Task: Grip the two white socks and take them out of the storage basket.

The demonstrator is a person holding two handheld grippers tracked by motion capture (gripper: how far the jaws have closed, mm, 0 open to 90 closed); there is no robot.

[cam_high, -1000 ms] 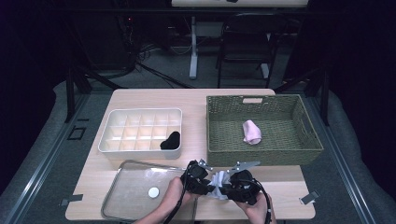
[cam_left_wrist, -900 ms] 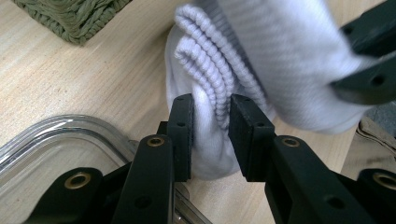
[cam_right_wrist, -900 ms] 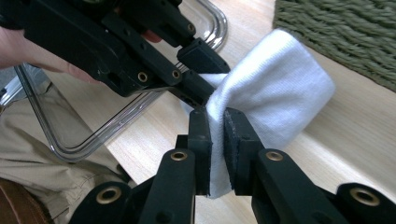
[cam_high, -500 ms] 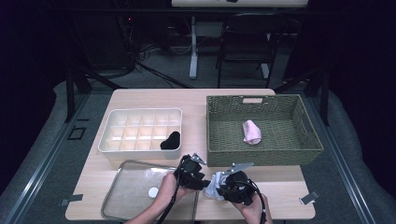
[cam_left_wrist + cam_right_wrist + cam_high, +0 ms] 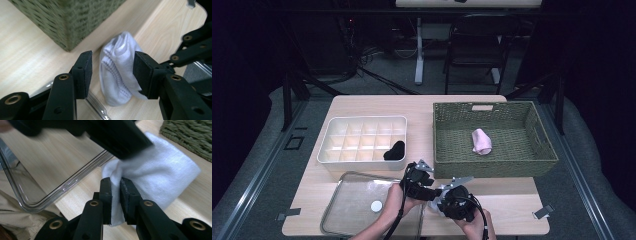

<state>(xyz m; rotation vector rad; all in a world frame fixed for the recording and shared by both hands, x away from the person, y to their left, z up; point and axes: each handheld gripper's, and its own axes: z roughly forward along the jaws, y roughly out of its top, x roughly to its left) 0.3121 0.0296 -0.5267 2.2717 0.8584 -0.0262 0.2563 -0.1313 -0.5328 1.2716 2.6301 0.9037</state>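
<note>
A white sock (image 5: 117,72) (image 5: 152,170) lies bunched on the table near its front edge, between the clear lid and the green basket. My right gripper (image 5: 115,195) (image 5: 446,202) is shut on one edge of this sock. My left gripper (image 5: 111,71) (image 5: 424,187) is open, its jaws standing on either side of the sock without pressing it. A pink sock (image 5: 482,141) lies inside the green woven basket (image 5: 492,162). A black sock (image 5: 395,150) sits in a front compartment of the white divided box (image 5: 332,145).
A clear plastic lid (image 5: 347,210) with a white knob (image 5: 376,205) lies at the front left, its rim beside the white sock. The basket's front wall (image 5: 65,22) stands close behind the grippers. A chair and table legs are beyond the table.
Both grippers have stayed near the front edge, shifting slightly. The left gripper now straddles the white sock held by the right.
</note>
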